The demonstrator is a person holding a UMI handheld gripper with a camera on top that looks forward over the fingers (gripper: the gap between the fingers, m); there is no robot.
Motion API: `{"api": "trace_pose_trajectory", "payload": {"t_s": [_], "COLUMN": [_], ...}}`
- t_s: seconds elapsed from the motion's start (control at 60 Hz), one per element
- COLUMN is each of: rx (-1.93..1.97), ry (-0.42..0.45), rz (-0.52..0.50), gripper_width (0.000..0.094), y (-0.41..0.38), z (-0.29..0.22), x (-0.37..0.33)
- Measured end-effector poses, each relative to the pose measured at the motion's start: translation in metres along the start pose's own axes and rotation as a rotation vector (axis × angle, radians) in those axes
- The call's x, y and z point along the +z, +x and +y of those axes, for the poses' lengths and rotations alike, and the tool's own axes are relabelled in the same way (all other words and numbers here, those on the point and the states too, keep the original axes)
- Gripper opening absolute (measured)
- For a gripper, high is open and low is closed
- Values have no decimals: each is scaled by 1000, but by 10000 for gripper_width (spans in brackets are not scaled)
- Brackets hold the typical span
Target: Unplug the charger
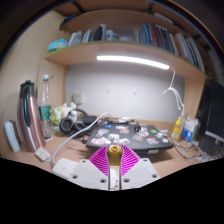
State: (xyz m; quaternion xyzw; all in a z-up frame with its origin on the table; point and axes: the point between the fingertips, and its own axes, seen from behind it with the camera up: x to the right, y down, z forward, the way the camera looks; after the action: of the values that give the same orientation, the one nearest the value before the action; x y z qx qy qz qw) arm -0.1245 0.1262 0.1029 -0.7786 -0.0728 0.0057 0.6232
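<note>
As held low over the desk, gripper (113,152): fingers drawn together, magenta pads (99,160) closing to a point at the tips, no gap seen, nothing made out between them.
Desk (30,152): brown wood, bare patch just left of the fingers.
White cable (62,145): ahead and to the left of the fingertips, lying on the desk, arcing from the near left toward the clutter in the middle; apart from the fingers. Only lead to the charger on show; plug end and socket not made out among the clutter.
Clutter (125,134): just ahead of the fingertips, dark low spread of small items, too small to name singly.
Clear bottle (44,110): beyond, well left of the fingers, upright, near the wall.
Yellow bottle (178,128): beyond, to the right, upright, with a pale bottle just beside it.
Dark screen (212,115): far right, only an edge seen.
Wall: pale, behind the clutter.
Light strip (133,62): far, straight ahead and above, lit, fixed under the shelf.
Shelf (110,48): wooden board above the strip.
Books (150,35): farthest, standing in a row on the shelf, mostly upright.
</note>
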Motion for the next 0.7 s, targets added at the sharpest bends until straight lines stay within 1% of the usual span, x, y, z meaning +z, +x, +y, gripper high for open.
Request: {"api": "trace_pose_trajectory", "payload": {"t_s": [0.033, 0.067, 0.15, 0.2, 0.283, 0.4, 0.517, 0.55, 0.6, 0.7], "rx": [-4, 6, 33, 27, 32, 41, 55, 59, 66, 59], "ry": [28, 35, -6, -58, -169, -337, -456, -434, -436, -443], "rz": [9, 6, 6, 17, 26, -8, 3, 3, 14, 19], "gripper_width": [148, 147, 148, 148, 148, 150, 160, 160, 166, 232], "y": [8, 12, 32, 50, 70, 79, 87, 88, 91, 93], "z": [-17, -26, -24, -13, 26, 81, 123, 117, 118, 115], "x": [-7, -13, -24, -28, -28, -22, -9, -2, 4, 17]}}
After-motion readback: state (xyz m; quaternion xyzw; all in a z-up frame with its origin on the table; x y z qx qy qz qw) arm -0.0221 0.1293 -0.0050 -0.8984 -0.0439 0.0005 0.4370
